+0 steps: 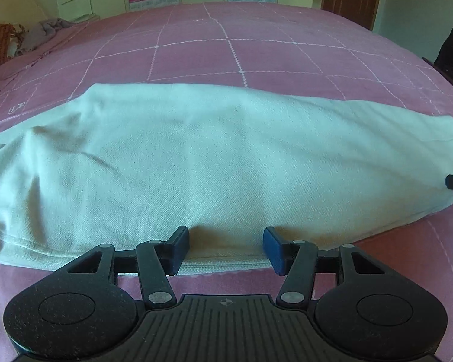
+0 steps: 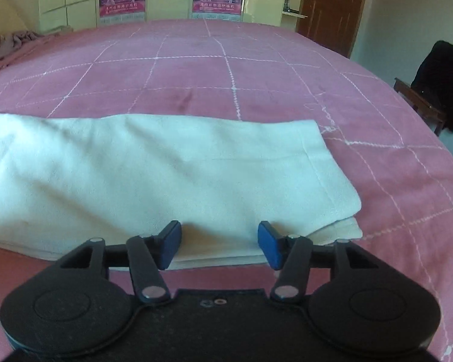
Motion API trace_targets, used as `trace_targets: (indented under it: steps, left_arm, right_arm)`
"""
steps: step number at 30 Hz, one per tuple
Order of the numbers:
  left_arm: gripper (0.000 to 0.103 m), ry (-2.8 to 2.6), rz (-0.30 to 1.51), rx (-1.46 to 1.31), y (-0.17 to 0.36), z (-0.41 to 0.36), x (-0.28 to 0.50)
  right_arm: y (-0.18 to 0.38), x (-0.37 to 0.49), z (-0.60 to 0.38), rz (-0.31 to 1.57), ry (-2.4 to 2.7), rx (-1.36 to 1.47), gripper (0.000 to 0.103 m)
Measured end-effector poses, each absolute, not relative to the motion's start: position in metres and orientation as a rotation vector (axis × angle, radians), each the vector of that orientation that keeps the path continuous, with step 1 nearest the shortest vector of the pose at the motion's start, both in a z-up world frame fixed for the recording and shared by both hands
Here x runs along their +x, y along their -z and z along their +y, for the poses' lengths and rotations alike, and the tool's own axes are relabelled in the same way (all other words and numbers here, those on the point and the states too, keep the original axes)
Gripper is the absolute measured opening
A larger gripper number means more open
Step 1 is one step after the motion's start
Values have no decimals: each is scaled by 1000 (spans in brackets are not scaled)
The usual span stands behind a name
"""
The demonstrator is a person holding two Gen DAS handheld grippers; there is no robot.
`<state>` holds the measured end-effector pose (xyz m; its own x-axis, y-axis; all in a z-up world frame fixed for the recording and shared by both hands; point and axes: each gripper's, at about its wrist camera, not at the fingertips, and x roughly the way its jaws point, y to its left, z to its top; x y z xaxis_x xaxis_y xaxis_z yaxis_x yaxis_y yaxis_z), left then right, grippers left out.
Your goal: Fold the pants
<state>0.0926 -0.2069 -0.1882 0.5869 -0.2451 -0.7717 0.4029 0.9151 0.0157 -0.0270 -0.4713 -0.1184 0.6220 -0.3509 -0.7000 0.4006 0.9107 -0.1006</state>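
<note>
both claws, left gripper [image 1: 226, 249] and right gripper [image 2: 220, 246], gape at the white pants' [image 1: 214, 163] near edge; best pinch every layer together.

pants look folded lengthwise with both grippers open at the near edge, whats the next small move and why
Probably close both on the near edge. The left hand-held gripper and right hand-held gripper stand open with the edge of the white pants between their fingers, nothing gripped yet.
</note>
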Motion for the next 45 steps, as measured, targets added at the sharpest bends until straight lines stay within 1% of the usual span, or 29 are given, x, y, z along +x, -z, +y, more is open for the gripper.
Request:
trace_targets:
  steps: [3,6,8,9,13,14,16,17,19,22,27,30,33,36,39,45]
  left_arm:
    - [55,360,876,155,176,-208,90]
    - [55,402,865,116,162,-224,87]
    - [55,438,862,124,157,-245,86]
    - [55,448,863,127,157,-255,86]
    - [55,452,910,120,171,-289,87]
    - [55,442,934,131,180,-293,86]
    - [56,437,890,175,188,-298,74]
    - [56,437,879,188,188,-298,71]
    - [56,434,892,171,183,-294,70]
    - [56,418,893,148,174,-291,71]
    - [56,453,839,144,159,-311,73]
    - [56,459,848,160,164,-326,80]
    - [57,464,907,192,181,-333,85]
    - [60,482,862,236,188,-332,75]
    - [61,484,869,217,187,-328,74]
    - [61,477,890,187,174,-329,83]
  right_arm:
    - [109,-30,-482,774,489,73,48]
    - [96,-47,-500,691,548,195,47]
    - [93,-48,-502,672,547,204,46]
    - [93,-47,-501,669,534,194,45]
    - [91,-37,-495,659,487,152,45]
    - [92,-35,-495,665,486,137,46]
    - [103,-32,-502,716,496,118,46]
    - [111,-32,-507,746,508,109,44]
    - [121,-40,-506,721,496,73,44]
    - [121,-45,-494,699,505,22,45]
    - [107,-46,-492,660,479,71,46]
    - [97,-35,-488,648,455,43,46]
    - [91,-25,-485,645,438,20,46]
    - [96,-15,-486,673,437,-11,47]
    - [118,-10,-498,757,443,8,47]
    - [111,-16,-496,735,434,2,47]
